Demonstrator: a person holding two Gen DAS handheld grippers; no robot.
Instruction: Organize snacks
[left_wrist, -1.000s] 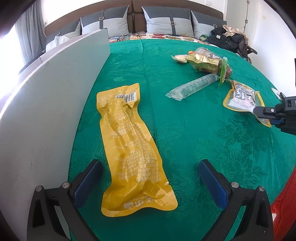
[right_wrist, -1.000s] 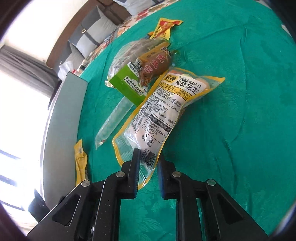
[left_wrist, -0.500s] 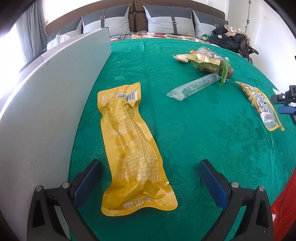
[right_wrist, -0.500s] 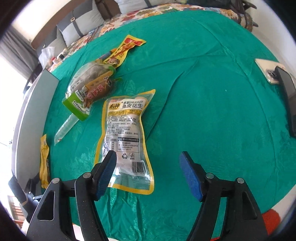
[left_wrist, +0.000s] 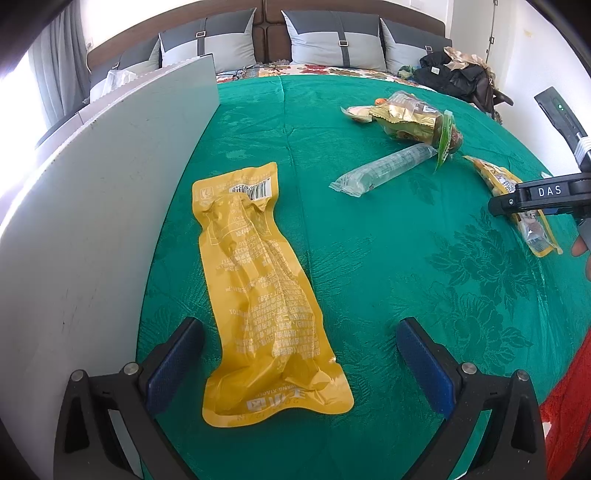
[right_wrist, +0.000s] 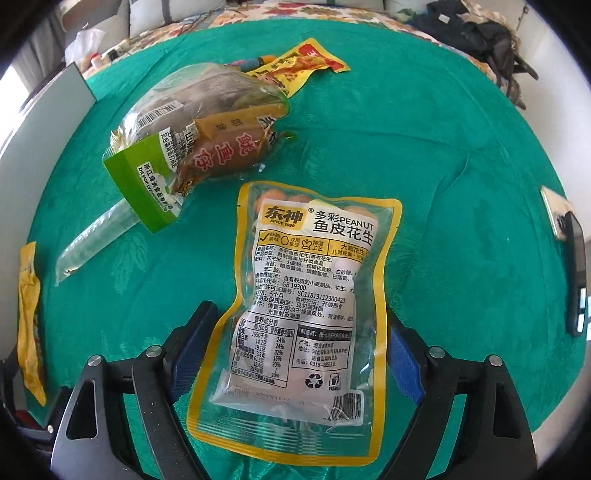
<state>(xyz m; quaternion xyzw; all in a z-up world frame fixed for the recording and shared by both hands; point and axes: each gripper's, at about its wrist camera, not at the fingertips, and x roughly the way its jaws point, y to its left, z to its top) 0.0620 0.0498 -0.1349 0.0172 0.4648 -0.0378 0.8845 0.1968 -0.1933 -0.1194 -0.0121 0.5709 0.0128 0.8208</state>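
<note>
Left wrist: green bedspread (left_wrist: 369, 258), grey pillows (left_wrist: 332, 40).

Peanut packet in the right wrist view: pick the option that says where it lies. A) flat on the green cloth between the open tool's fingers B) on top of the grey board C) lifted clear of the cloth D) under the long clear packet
A: the peanut packet lies flat on the green cloth, with the right tool opening around its lower half, pads apart from it.

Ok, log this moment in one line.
left gripper: open over yellow pouch | right gripper: opening, peanut bag between jaws, on green cloth
</note>
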